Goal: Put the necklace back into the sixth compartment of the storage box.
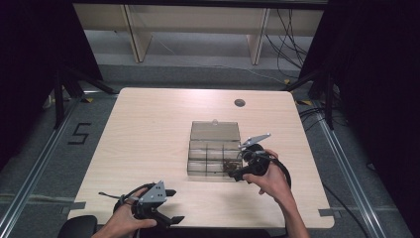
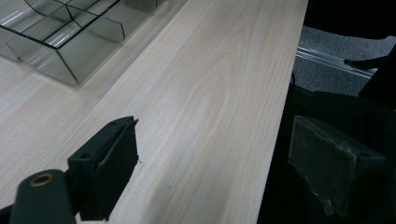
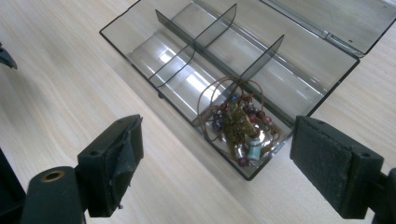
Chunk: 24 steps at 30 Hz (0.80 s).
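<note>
A: The tongs first. How do they stand?

B: There are two. The left tongs [image 1: 171,206] sit at the near left corner of the worktop [image 1: 148,129], held in the person's left hand [image 1: 121,223]. Their jaws are spread wide with nothing between them. In the left gripper view one jaw is over the wood and the other hangs past the worktop's edge, above the dark floor.

A: And the right tongs?

B: The right tongs [image 1: 236,173] are in the right hand [image 1: 270,181], just at the near right corner of the clear box [image 1: 214,148]. Their jaws are also wide apart and empty. In the right gripper view they straddle that corner of the box without touching it.

A: What is in the box?

B: One tangle of beaded cord jewellery [image 3: 238,123], lying in the end compartment nearest the right tongs. I can see three compartments in that row, split by two dividers [image 3: 261,53]; the other two are bare. How many rows lie behind I cannot tell. The lid [image 1: 215,131] is folded back flat on the far side.

A: Room to move?

B: Plenty. The box sits right of the middle, and the whole left half and far stretch of the worktop are bare wood. One round cable hole [image 1: 239,102] sits near the far edge.
</note>
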Motion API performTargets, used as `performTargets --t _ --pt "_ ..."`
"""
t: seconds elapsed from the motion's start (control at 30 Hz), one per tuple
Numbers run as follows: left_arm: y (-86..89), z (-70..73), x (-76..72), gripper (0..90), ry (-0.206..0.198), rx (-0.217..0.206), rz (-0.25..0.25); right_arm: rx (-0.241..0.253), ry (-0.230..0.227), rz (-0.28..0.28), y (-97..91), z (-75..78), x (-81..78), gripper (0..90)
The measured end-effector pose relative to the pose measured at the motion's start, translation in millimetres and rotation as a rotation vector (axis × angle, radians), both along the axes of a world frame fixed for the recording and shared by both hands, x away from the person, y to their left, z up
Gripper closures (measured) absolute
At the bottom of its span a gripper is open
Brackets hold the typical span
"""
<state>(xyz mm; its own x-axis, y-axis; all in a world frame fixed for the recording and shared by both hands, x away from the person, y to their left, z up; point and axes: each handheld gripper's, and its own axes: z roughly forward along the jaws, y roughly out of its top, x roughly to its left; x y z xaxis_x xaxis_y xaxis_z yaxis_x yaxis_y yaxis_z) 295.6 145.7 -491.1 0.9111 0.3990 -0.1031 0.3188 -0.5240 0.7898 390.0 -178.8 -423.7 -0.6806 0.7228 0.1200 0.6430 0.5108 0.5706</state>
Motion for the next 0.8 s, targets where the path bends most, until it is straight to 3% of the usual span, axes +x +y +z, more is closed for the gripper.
performTargets --t 0.4,0.43,0.5,0.6,0.77,0.8 --pt "0.9 0.5 0.9 15.1 0.0 0.007 -0.001 -0.001 -0.032 0.022 1.0 -2.8 -10.7 18.3" --pt "1.9 0.7 2.9 15.1 -0.017 0.014 -0.015 0.004 -0.043 0.013 2.8 -4.7 -11.8 18.4" --pt "1.2 0.0 1.2 15.1 0.004 0.0 0.005 0.004 -0.021 0.023 3.0 -2.8 -13.1 18.4" --pt "1.7 0.8 2.5 15.1 -0.016 0.013 -0.015 0.011 -0.028 0.033 4.0 -2.8 -15.1 18.1" --pt "0.9 0.1 0.6 15.1 0.0 0.005 0.001 0.015 -0.05 0.057 3.4 -3.7 -20.2 18.1" --pt "1.3 0.4 1.6 15.1 -0.014 0.01 -0.012 0.018 -0.056 0.056 2.6 -4.5 -21.6 18.1"
